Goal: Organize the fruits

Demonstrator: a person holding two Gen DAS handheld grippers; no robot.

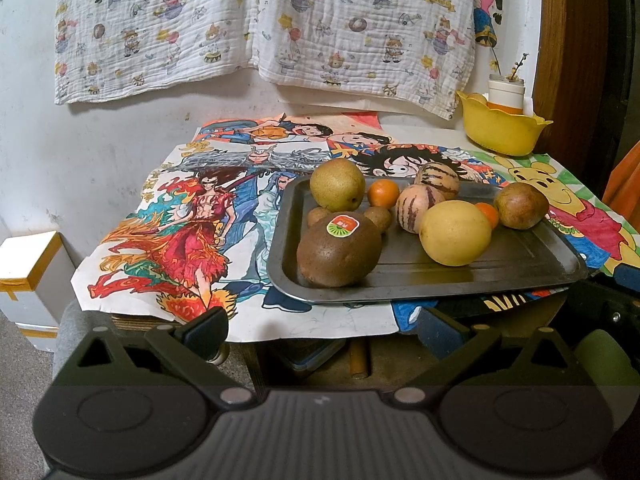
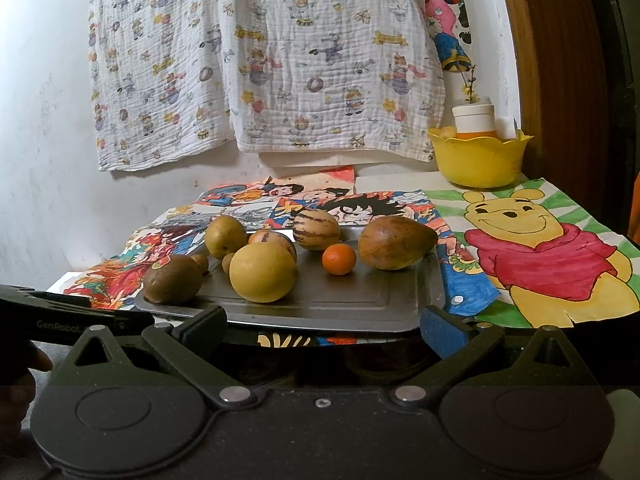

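Now both grippers, left (image 1: 322,326) and right (image 2: 322,326), hover off the bench's front edge, jaws wide and empty; fruits sit on the tray (image 1: 460,276) mid-bench, bowl (image 1: 502,130) at the back right corner

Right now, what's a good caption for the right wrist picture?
Open right gripper faces a metal tray of fruit, yellow bowl behind.
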